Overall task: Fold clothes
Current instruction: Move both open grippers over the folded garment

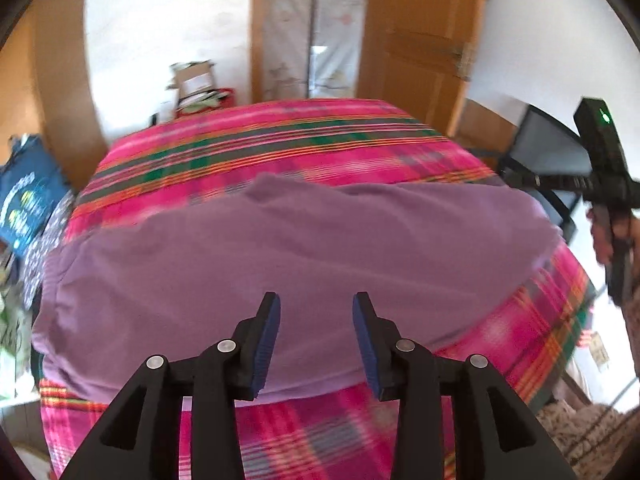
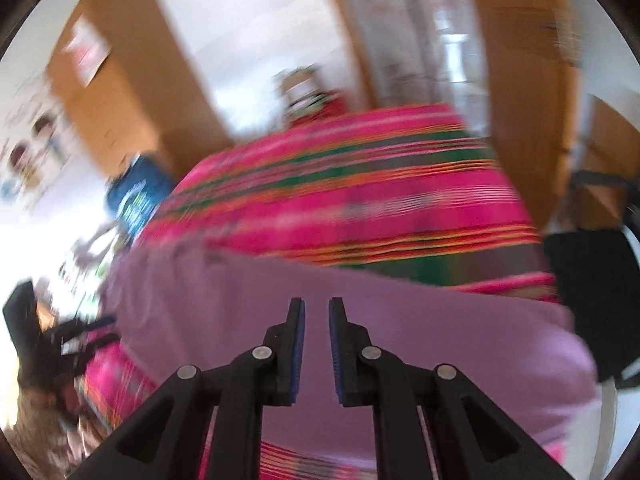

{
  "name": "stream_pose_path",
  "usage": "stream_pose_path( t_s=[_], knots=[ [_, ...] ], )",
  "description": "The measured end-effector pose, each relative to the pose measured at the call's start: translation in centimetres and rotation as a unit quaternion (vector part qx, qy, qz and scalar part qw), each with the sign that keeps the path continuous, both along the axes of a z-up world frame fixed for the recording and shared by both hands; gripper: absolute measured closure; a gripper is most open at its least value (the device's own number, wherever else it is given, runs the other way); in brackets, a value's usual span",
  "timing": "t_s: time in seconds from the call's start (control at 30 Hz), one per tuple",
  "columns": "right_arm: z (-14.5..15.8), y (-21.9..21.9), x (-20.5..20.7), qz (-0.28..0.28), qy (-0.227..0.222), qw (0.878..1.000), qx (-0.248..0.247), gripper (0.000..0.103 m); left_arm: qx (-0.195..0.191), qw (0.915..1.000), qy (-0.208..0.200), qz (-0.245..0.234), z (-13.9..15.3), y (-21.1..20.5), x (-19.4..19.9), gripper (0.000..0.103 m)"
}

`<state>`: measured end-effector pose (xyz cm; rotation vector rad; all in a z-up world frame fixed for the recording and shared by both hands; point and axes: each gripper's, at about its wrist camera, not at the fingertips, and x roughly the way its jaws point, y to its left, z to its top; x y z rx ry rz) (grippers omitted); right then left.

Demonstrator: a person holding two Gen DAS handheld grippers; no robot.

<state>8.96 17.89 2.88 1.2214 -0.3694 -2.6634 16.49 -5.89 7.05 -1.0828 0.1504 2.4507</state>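
Both claws are hanging released above the bed.
Your left claw [image 1: 316,340] and right claw [image 2: 317,348] are gripping nothing; the plain purple cloth garment [image 1: 280,248] is lying spread on the pink plaid bedspread [image 1: 280,140].

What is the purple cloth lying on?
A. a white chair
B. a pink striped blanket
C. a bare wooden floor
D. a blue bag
B: the purple cloth is spread flat on the pink striped blanket, whose stripes show beyond it and below its near edge.

Matt purple cloth garment [image 1: 280,248] on woven plaid bedspread [image 1: 280,140]; wooden door [image 1: 416,40].
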Motion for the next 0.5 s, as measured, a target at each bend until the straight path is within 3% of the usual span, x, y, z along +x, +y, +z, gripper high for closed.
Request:
stream_pose_path(
  t_s=[0.17,0.37,0.5],
  knots=[
    [-2.7,-7.3,-2.7,0.104,-0.038,0.993,0.030,0.091,-0.005,0.9995,-0.022,0.021,-1.7,-1.1,-1.6,0.064],
    [-5.5,-12.9,-3.4,0.173,-0.073,0.981,0.054,0.091,-0.010,0.9989,-0.040,0.020,-3.4,-2.0,-1.8,0.064],
    [-6.2,-15.2,-1.7,0.207,-0.075,0.972,0.082,0.087,-0.014,0.9978,-0.060,0.024,-4.4,-3.0,-1.7,0.064]
  ],
)
